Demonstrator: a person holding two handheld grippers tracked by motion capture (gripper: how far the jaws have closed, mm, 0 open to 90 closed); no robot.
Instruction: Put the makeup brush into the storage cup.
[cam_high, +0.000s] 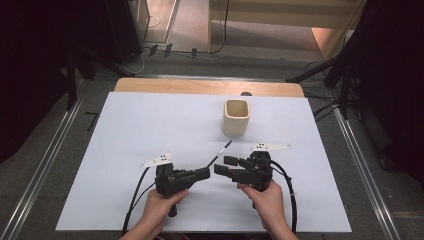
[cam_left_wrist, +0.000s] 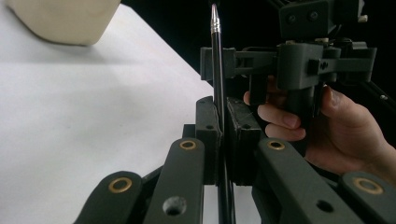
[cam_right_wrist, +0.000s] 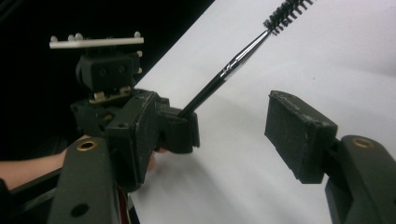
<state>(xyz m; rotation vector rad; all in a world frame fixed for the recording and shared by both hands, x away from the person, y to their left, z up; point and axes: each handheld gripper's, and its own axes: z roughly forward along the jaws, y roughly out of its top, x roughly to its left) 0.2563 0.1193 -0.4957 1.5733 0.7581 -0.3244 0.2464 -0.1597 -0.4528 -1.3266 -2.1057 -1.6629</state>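
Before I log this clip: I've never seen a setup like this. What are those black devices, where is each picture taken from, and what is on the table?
There is no robot. A person holds two black tools, each with two jaws.

The high view looks down from above the table. It shows the left hand-held gripper and the right hand-held gripper facing each other over the white table sheet. A cream, square-mouthed ceramic cup stands upright farther back.

The other two pictures come from cameras riding on the tools, looking along their own jaws.

In the left gripper view, the jaws are shut on a thin black brush with a silver collar, with the other tool beyond it. In the right gripper view, the bristled tip of the brush sticks out of the left tool. The right tool's own padded jaws stand wide apart and hold nothing.
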